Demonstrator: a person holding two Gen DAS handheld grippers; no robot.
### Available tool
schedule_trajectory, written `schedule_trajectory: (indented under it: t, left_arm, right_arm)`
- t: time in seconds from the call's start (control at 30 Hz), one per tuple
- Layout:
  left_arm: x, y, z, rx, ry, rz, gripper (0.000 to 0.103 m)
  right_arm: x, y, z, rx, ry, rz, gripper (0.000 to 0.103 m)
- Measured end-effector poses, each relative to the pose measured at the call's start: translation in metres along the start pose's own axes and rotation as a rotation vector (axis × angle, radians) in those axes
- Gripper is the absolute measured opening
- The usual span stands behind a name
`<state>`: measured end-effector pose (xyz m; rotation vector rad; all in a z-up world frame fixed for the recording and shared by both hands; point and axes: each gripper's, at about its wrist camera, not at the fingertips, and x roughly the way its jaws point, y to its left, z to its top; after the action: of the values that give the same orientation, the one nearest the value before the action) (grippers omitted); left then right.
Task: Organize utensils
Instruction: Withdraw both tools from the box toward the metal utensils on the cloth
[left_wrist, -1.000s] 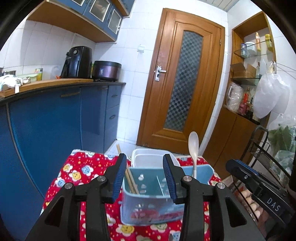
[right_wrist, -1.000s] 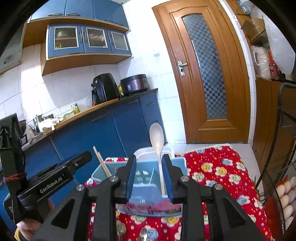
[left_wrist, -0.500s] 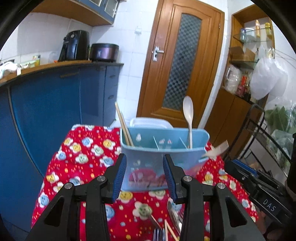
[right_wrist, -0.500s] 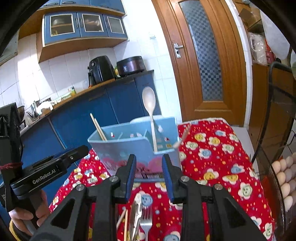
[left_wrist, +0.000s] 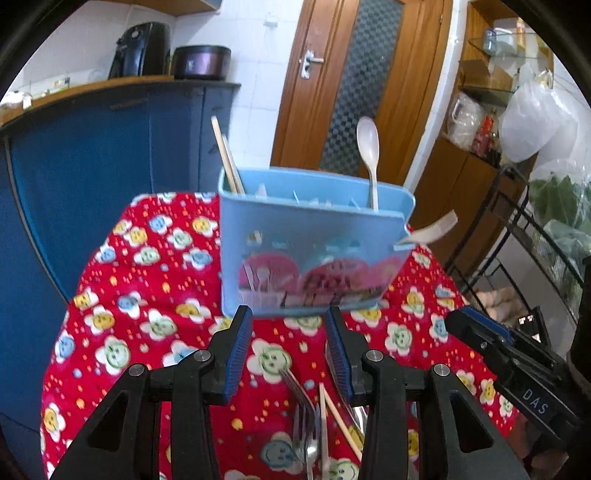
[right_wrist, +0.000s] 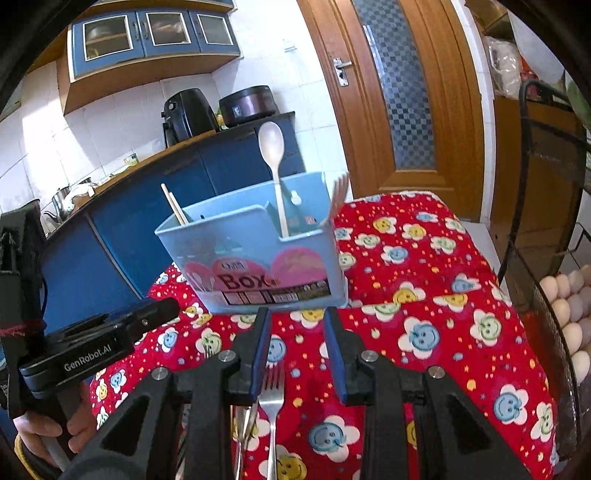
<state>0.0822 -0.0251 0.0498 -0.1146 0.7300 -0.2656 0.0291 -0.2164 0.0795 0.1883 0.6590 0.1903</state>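
**Blue box stands on the red cloth, both grippers empty**

The blue box (left_wrist: 314, 254) stands upright on the table (left_wrist: 147, 295), which is covered by a red flowered cloth, toward the far edge. Its front carries a pink label reading "Box". A white spoon (left_wrist: 368, 155) stands handle-down in the right compartment, bowl up above the rim. Two chopsticks (left_wrist: 226, 158) lean in the left compartment, tilted to the left. A pale utensil handle (left_wrist: 432, 230) sticks out sideways past the box's right end; in the right wrist view it appears as a blurred pale fork shape (right_wrist: 338, 194) at the same end, and whether it rests in the box cannot be told.

The left gripper (left_wrist: 289, 356) hovers over the near part of the table, its blue-padded jaws spread apart with nothing between them. Below it on the cloth lie a metal fork (left_wrist: 304, 410) and a loose chopstick (left_wrist: 341, 424), close together near the table's near edge.

The right gripper (right_wrist: 297, 354) is likewise spread wide and holds nothing, pointing at the box from the near side. A fork (right_wrist: 272, 398) lies on the cloth between and under its jaws, tines toward the box, with a spoon (right_wrist: 245, 424) just left of it.

A wire rack with eggs (right_wrist: 569, 306) stands off the table's right edge.
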Motion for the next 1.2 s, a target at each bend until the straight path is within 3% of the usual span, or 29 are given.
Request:
schedule_trajectory:
  t: [0.5, 0.73, 0.9, 1.2]
  left_arm:
    - [0.031, -0.007, -0.023, 0.005, 0.174, -0.028, 0.041]
    - [0.042, -0.008, -0.032, 0.004, 0.228, -0.02, 0.03]
    - [0.05, -0.005, -0.035, -0.024, 0.265, -0.036, 0.013]
    - [0.045, 0.01, -0.032, -0.108, 0.276, -0.123, 0.01]
  right_arm:
    - [0.006, -0.021, -0.017, 0.059, 0.036, 0.006, 0.032]
    - [0.01, -0.029, -0.021, 0.085, 0.048, 0.009, 0.032]
    - [0.013, -0.031, -0.024, 0.096, 0.057, 0.01, 0.032]
    - [0.018, -0.026, -0.026, 0.086, 0.074, 0.024, 0.033]
